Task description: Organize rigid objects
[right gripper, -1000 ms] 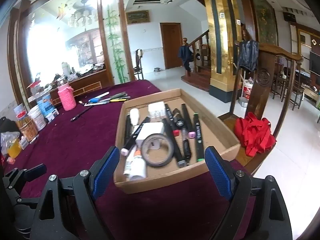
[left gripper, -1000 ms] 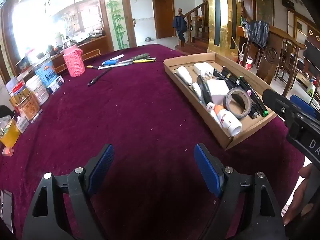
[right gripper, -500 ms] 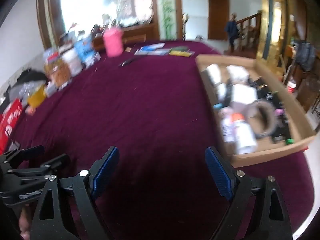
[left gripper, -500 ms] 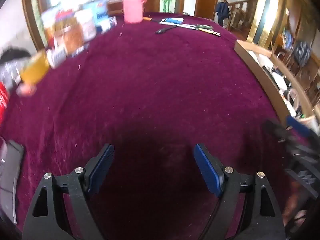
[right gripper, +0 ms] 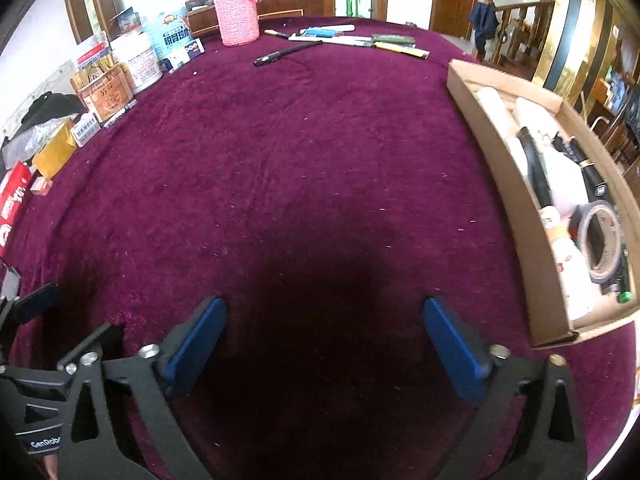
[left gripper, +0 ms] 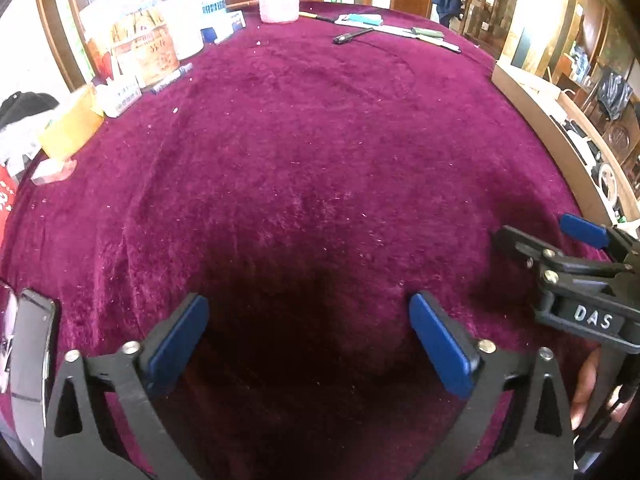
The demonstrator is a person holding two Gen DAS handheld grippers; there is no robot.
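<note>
Left claw [left gripper: 306, 336], right claw [right gripper: 324, 338] wide, unladen; cardboard tray [right gripper: 516, 184] at table's right edge.

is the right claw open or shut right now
Open. In the right wrist view the right claw has its two blue pads set wide apart, with only the bare maroon tablecloth showing between them and nothing gripped.

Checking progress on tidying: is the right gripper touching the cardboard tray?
Apart. The right wrist view shows the right gripper open over bare purple cloth, with cloth visible between it and the cardboard tray.
</note>
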